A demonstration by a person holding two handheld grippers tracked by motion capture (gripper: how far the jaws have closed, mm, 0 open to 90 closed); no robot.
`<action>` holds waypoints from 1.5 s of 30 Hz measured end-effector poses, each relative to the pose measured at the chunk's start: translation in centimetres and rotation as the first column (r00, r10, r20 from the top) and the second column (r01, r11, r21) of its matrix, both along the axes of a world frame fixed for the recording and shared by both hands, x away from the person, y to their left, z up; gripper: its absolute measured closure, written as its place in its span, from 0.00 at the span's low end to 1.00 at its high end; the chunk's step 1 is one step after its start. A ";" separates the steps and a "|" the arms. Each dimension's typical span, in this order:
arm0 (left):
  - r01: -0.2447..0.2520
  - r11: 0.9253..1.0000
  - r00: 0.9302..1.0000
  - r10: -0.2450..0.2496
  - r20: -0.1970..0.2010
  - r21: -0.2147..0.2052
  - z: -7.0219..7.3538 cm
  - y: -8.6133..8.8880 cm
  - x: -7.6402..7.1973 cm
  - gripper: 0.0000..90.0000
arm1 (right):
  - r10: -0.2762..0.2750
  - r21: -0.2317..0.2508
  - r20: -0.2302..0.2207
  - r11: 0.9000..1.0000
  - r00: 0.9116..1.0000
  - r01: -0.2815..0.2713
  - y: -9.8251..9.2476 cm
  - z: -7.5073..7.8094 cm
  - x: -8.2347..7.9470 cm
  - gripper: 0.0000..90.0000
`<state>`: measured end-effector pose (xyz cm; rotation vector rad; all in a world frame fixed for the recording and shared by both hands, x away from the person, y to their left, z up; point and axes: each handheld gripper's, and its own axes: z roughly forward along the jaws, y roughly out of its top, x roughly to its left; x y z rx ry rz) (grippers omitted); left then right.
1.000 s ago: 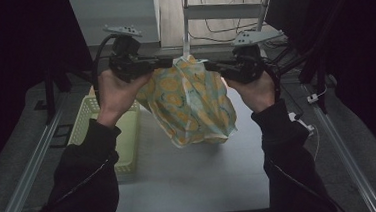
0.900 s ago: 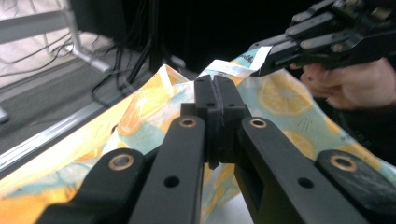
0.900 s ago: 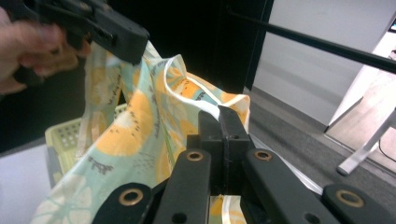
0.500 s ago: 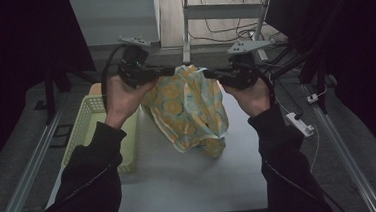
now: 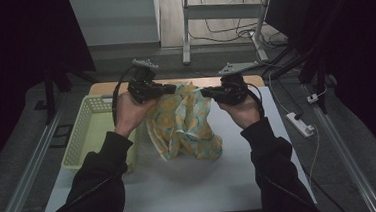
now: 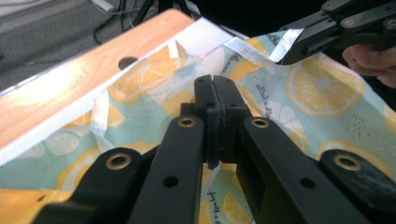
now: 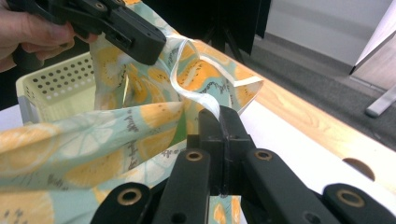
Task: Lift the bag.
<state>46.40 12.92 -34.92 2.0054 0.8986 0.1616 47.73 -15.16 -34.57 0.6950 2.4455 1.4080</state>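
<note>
A lemon-print cloth [image 5: 184, 124] in teal and yellow hangs between both grippers over the white table, its lower folds resting on the tabletop. My left gripper [image 5: 172, 89] is shut on the cloth's upper left edge; in the left gripper view its jaws [image 6: 215, 88] pinch the fabric [image 6: 303, 88]. My right gripper [image 5: 204, 91] is shut on the upper right edge, and the white hem [image 7: 196, 100] runs into its closed jaws [image 7: 219, 116]. The two grippers stand close together, tips facing each other.
A pale yellow perforated basket [image 5: 85, 138] stands on the table's left side, beside the left hand. A wooden strip with a hole [image 6: 93, 51] borders the table's far edge. A power strip [image 5: 300, 124] lies off the right edge.
Both grippers moved away from me and lower with the cloth. The cloth's lower part now rests crumpled on the table instead of hanging spread.
</note>
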 end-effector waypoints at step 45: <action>-0.020 1.000 0.998 0.020 0.053 0.001 -0.7 2.7 -3.5 0.33 | 0.046 0.017 -0.021 0.999 0.999 -0.046 1.9 0.2 -2.0 0.59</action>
